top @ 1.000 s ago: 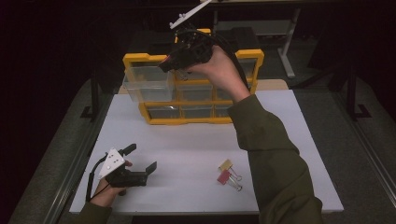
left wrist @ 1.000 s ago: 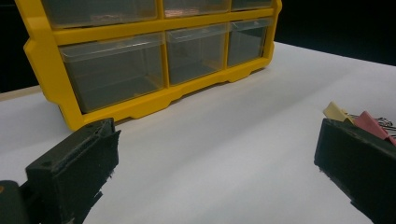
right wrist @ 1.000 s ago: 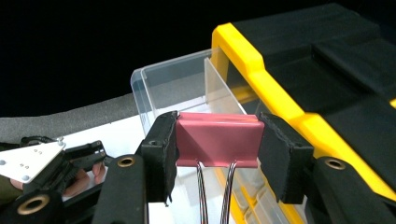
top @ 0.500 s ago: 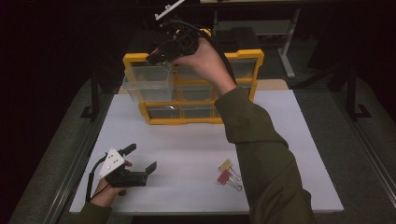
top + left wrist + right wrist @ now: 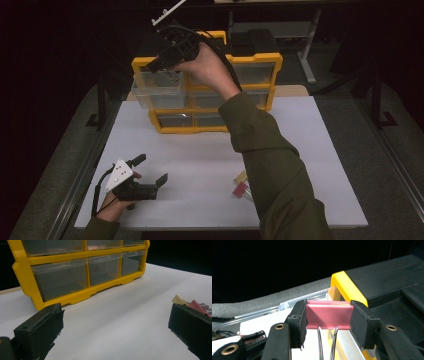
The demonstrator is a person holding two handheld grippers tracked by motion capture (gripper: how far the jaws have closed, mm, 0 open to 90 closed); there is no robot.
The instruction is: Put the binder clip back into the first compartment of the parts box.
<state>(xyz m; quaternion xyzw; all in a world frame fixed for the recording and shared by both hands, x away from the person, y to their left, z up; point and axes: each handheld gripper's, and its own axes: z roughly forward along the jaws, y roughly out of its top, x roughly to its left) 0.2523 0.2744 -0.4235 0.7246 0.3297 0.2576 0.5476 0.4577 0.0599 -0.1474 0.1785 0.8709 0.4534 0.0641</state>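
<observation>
My right gripper [image 5: 156,63] is held high over the top left corner of a yellow drawer cabinet [image 5: 256,59], above a clear drawer [image 5: 159,91] that is pulled out. It is shut on a pink binder clip [image 5: 328,312], gripped by its two ends, with the wire handles hanging toward the camera. The yellow cabinet corner [image 5: 344,282] and the clear drawer rim [image 5: 287,305] lie just beyond the clip. My left gripper [image 5: 151,169] rests on the white table near its front left, open and with nothing between its fingers. It faces the cabinet [image 5: 75,296].
Loose binder clips [image 5: 241,186], pink and cream, lie on the white tabletop [image 5: 310,150] beside the person's right sleeve; they show past the right jaw as clips [image 5: 192,303]. The other cabinet drawers [image 5: 105,268] are closed. Dark floor surrounds the table.
The right hand has carried the gripper and its clip to the left along the cabinet top, to above the pulled-out drawer. The left gripper has stayed put.
</observation>
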